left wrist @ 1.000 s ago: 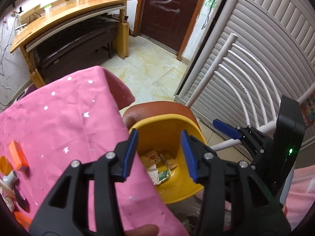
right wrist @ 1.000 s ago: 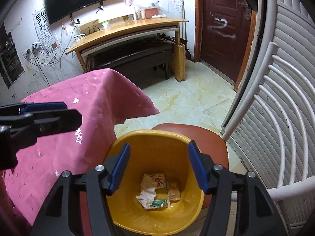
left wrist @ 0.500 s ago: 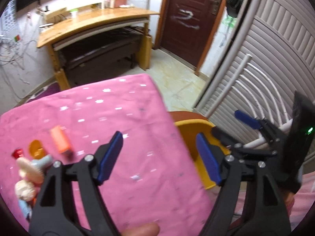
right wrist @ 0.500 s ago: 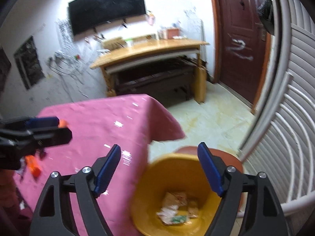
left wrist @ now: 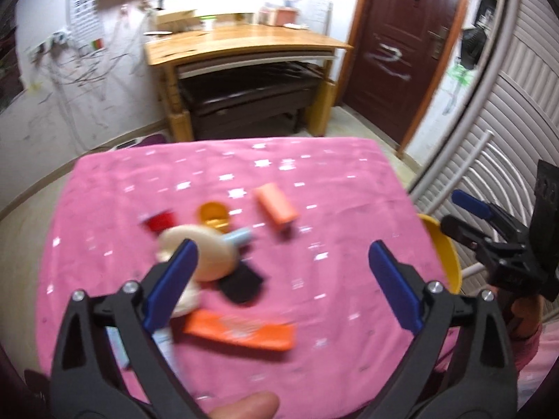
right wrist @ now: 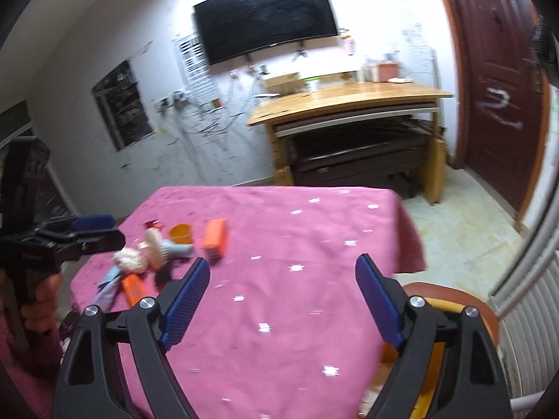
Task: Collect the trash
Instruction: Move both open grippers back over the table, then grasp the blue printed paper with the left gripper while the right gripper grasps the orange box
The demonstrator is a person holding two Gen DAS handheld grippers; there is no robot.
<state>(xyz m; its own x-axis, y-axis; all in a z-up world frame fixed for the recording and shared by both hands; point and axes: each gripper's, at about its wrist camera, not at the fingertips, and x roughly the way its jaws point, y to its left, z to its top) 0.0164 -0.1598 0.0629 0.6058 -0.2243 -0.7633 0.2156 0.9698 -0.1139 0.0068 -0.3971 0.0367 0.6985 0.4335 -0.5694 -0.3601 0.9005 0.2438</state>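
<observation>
A pile of trash lies on the pink starred tablecloth (left wrist: 332, 188): an orange wrapper (left wrist: 241, 330), an orange block (left wrist: 276, 206), an orange cup (left wrist: 213, 213), a red piece (left wrist: 159, 221), a cream round lid (left wrist: 202, 255), a black piece (left wrist: 242, 284). My left gripper (left wrist: 283, 289) is open and empty above the pile. My right gripper (right wrist: 281, 300) is open and empty over the cloth (right wrist: 297, 244), right of the pile (right wrist: 167, 251). The yellow bin (left wrist: 443, 251) stands at the table's right edge.
A wooden desk (left wrist: 244, 42) stands against the far wall, a dark door (left wrist: 401, 52) to its right. A white slatted shutter and rail (left wrist: 506, 139) run along the right side. The bin sits on a brown stool (right wrist: 450, 293).
Both grippers swung left from over the yellow bin to over the table. Both jaws opened wider. The trash pile came into the left view's centre.
</observation>
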